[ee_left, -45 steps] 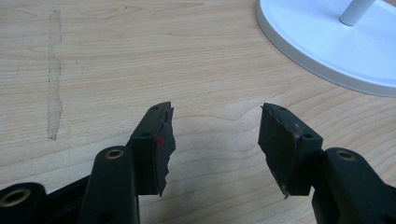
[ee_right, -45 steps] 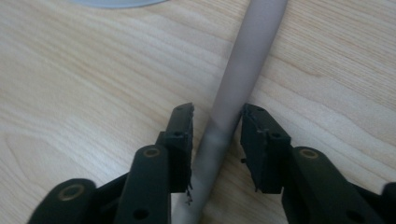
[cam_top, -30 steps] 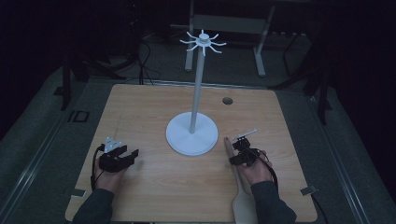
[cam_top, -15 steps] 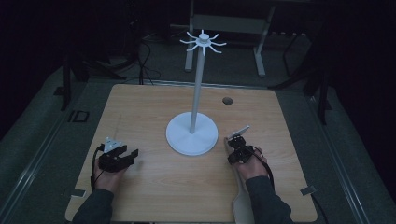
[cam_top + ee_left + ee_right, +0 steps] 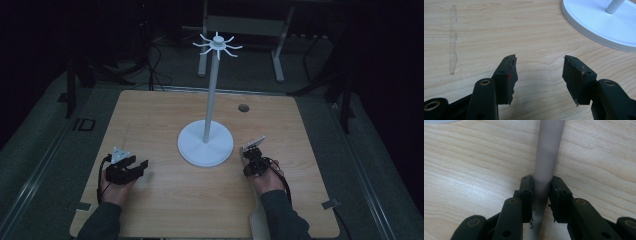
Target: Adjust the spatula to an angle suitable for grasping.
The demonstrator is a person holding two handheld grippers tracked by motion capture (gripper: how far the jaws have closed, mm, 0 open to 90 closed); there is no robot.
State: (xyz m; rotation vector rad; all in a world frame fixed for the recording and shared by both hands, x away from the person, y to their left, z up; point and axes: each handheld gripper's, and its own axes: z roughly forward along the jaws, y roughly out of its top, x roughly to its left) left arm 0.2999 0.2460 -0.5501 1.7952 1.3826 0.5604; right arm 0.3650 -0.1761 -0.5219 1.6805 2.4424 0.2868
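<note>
Inspector: Your wooden table [image 5: 165, 115] carries a white stand [image 5: 206, 144] at centre.
Operator: And the grippers?
Inspector: Your left gripper [image 5: 539, 75] rests left of its base, jaws spread wide, empty. Your right gripper [image 5: 541, 197] is clamped on a grey rod [image 5: 547, 152] just right of it.

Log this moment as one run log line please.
left claw: open, empty, on table | right claw: shut on grey rod | white stand: upright, centre
</note>
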